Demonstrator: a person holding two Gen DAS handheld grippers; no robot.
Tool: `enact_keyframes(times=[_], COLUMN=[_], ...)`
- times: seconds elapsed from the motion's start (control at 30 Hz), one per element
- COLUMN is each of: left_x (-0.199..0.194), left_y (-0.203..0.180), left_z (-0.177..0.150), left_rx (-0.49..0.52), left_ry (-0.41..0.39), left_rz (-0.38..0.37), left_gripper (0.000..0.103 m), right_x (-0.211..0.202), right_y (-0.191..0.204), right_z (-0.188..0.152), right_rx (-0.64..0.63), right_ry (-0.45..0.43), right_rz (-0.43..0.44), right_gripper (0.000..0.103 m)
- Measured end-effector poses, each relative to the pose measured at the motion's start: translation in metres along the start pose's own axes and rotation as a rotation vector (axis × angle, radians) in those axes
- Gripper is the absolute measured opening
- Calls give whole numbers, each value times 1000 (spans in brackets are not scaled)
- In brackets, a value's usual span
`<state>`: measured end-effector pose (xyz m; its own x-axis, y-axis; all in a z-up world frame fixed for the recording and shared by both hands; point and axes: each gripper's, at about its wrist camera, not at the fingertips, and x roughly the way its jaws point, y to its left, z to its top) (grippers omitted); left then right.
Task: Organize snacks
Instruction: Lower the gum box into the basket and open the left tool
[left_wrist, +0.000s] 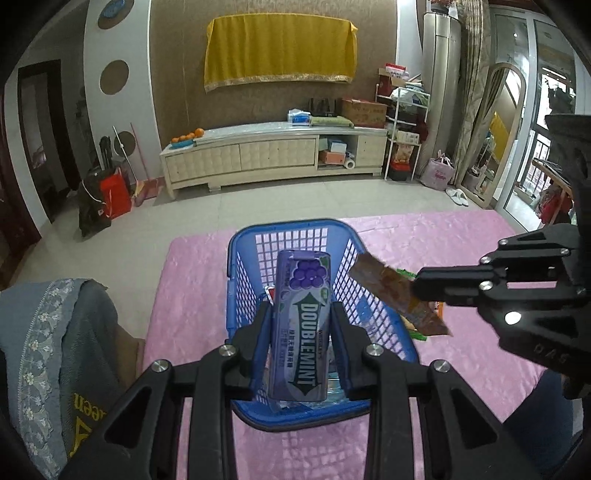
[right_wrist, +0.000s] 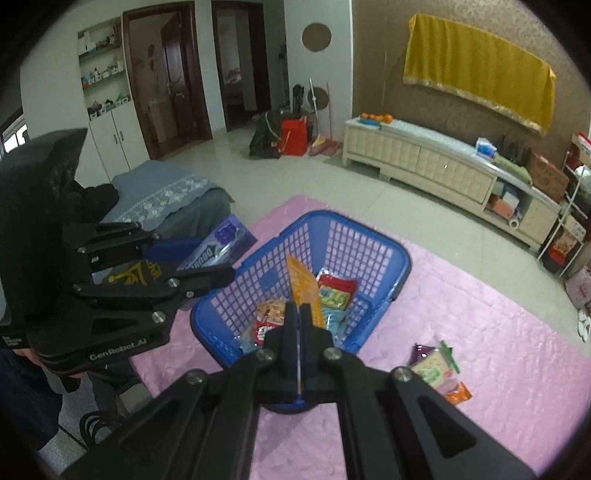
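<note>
Gripping a purple Doublemint gum box between its two fingers, our left gripper held the box upright along the jaws, its grape picture at the far end; the pads pressed on both long sides of it; from the right wrist view we saw the same gripper at the left, the box jutting out over the near-left corner of the blue basket. Our right gripper had its fingers clenched tight on a thin orange snack packet, which stood on edge and pointed away over the basket; in the left wrist view that gripper came in from the right, and the packet hung tilted across the basket's right rim.

Beyond the fingers, the basket sat on a pink cloth; inside it we saw several packets lying flat, a red-edged one with green print at the far right, a pale one with a red label nearer; we could not read them. To the right of the basket, apart from it on the cloth, lay a small heap of snacks, a green-and-white packet over purple and orange ones. Farther off stood a long cream cabinet under a yellow drape; at the left lay a grey-blue cover.
</note>
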<state>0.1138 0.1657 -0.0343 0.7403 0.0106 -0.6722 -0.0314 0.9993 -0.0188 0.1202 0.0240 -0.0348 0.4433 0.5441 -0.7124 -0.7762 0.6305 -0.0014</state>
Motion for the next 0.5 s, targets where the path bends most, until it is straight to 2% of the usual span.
enact_keyframes(times=[0.2, 0.5], left_x=[25, 31], left_y=[12, 20], left_z=[-14, -24], left_rx=[-41, -64], left_ry=[33, 55], left_rz=[-22, -34], left_gripper=[29, 29], right_x=[37, 56], right_y=[0, 8], right_z=[-6, -6], right_rx=[15, 12], right_ry=[86, 147], right_rz=[7, -1], right_gripper=[2, 2])
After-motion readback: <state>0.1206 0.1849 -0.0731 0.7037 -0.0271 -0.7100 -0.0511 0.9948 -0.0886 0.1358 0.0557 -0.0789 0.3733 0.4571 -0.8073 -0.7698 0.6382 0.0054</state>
